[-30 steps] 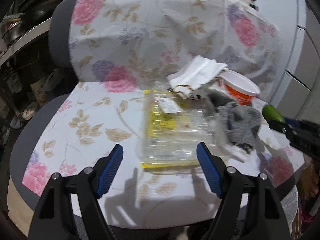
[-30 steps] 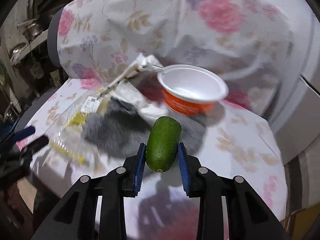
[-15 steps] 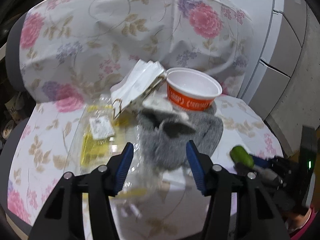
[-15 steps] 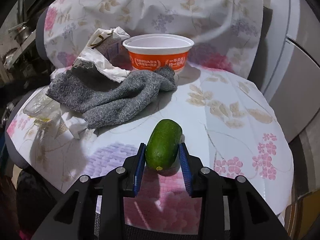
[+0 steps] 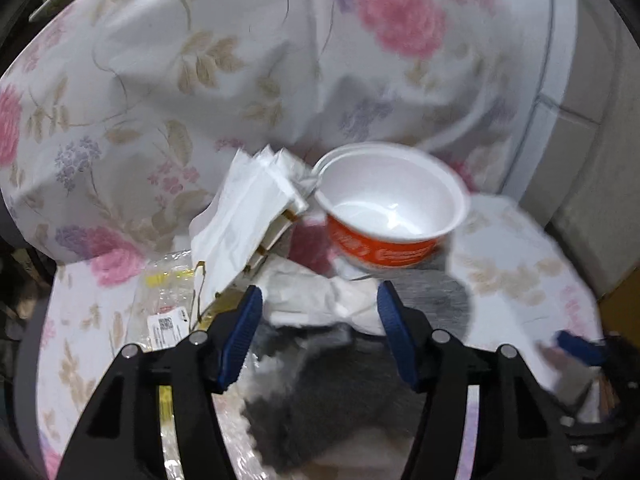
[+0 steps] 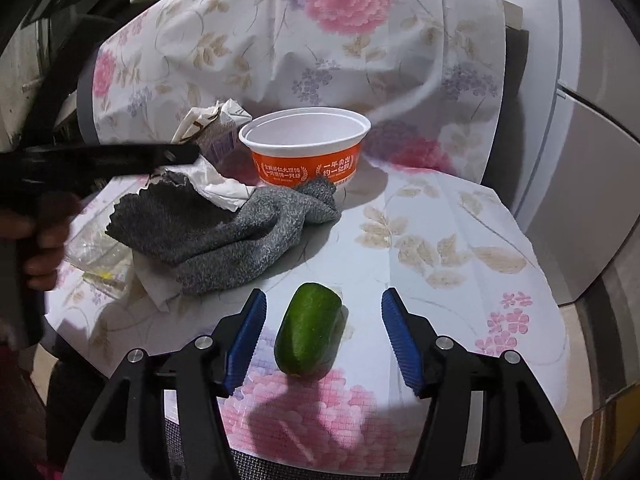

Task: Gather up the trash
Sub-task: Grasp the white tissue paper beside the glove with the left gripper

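Trash lies uncollected on the flowered chair seat [image 6: 460,216]. Nearest, the right gripper [image 6: 323,336] has its fingers wide apart around a green cucumber piece [image 6: 310,330], touching nothing. Farther on, the left gripper [image 5: 318,338], fingers also spread and empty, hovers over a grey sock [image 6: 240,232] and crumpled paper [image 5: 316,300]. Beyond stand the orange cup [image 6: 306,146] and a flattened carton [image 6: 216,124]. No bin shows.

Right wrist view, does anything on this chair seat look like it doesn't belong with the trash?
Yes: a whole green cucumber lies on the floral seat cover between the right gripper's open jaws, and a grey sock is draped over crumpled paper. Neither looks like trash.
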### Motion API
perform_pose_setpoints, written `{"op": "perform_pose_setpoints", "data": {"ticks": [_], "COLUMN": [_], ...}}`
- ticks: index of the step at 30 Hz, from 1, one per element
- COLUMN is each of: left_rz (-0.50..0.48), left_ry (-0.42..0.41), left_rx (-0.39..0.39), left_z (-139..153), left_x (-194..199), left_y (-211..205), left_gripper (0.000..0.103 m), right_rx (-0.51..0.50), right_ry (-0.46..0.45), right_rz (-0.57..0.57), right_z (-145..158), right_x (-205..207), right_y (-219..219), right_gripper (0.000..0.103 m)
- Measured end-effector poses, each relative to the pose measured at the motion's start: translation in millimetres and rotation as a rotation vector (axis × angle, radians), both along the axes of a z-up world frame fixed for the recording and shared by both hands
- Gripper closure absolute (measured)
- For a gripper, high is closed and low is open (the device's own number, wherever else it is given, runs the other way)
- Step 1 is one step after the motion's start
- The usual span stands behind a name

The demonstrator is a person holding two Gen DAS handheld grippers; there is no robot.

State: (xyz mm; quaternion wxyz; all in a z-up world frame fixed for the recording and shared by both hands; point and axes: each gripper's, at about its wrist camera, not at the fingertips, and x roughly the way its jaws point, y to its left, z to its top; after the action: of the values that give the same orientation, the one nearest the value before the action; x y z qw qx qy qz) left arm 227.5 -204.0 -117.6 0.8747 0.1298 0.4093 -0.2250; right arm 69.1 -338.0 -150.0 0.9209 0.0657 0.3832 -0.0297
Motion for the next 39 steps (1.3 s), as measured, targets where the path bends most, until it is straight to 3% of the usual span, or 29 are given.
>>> {"op": "perform_pose_setpoints", "data": {"ticks": [3, 4, 6, 7, 8, 9, 14, 18, 21, 26, 30, 36, 38, 39], "left_rz": [0.027, 0.031, 0.037, 0.037, 0.034, 0.030, 0.022, 0.007, -0.003, -0.066, -0.126, -0.137, -0.126, -0.128], "left_ry": [0.037, 0.049, 0.069, 0.072, 0.073, 0.070, -0.029, -0.090, -0.106, -0.047, 0.012, 0.083, 0.075, 0.073], "left_rx": [-0.008, -0.020, -0.033, -0.062, -0.084, -0.101, -0.233, -0.293, -0.311, -0.334, -0.264, -0.252, -0.237, -0.238], "left_z": [-10.0, -12.4, -15.7, -14.9, -13.0, -10.3, 29.8, 62.6, 70.7, 47.6, 11.8, -20.2, -23.0, -24.0], "left_x": [13.3, 15.9, 19.5, 19.6, 18.6, 17.1, -1.4, -27.3, -47.6, -95.6, -126.1, -140.6, -143.1, -144.1], "left_y": [3.1, 5.0, 8.6, 12.4, 15.3, 17.1, 35.5, 45.2, 50.5, 64.4, 69.5, 87.0, 91.0, 92.0], "left_gripper": [0.046, 0.050, 0.076, 0.082, 0.097, 0.102, 0.103, 0.103, 0.103, 0.103, 0.103, 0.103, 0.090, 0.065], "right_rx": [0.001, 0.010, 0.025, 0.030, 0.033, 0.033, 0.038, 0.035, 0.028, 0.023, 0.019, 0.011, 0.006, 0.003], "right_ry": [-0.003, -0.002, 0.000, 0.000, 0.001, -0.001, -0.016, -0.019, -0.007, 0.018, 0.030, 0.023, 0.020, 0.019], "right_rz": [0.005, 0.007, 0.001, -0.003, -0.004, -0.004, -0.016, -0.021, -0.016, -0.007, -0.025, -0.050, -0.052, -0.055], "right_z": [-0.3, -1.5, -3.5, -4.1, -4.5, -4.3, 0.2, 5.2, 3.7, -6.5, -9.3, -3.2, -0.8, 0.3], "right_x": [-0.1, 0.2, 0.3, 0.5, 0.2, 0.0, -3.3, -7.6, -11.7, -23.0, -28.5, -34.2, -35.4, -35.9], "right_y": [-1.5, -2.8, -5.7, -6.7, -7.2, -7.6, -9.3, -8.6, -7.0, -2.0, -1.5, -1.7, -1.0, -0.1], "right_gripper": [0.042, 0.042, 0.042, 0.042, 0.042, 0.042, 0.042, 0.042, 0.042, 0.042, 0.042, 0.042, 0.042, 0.042]}}
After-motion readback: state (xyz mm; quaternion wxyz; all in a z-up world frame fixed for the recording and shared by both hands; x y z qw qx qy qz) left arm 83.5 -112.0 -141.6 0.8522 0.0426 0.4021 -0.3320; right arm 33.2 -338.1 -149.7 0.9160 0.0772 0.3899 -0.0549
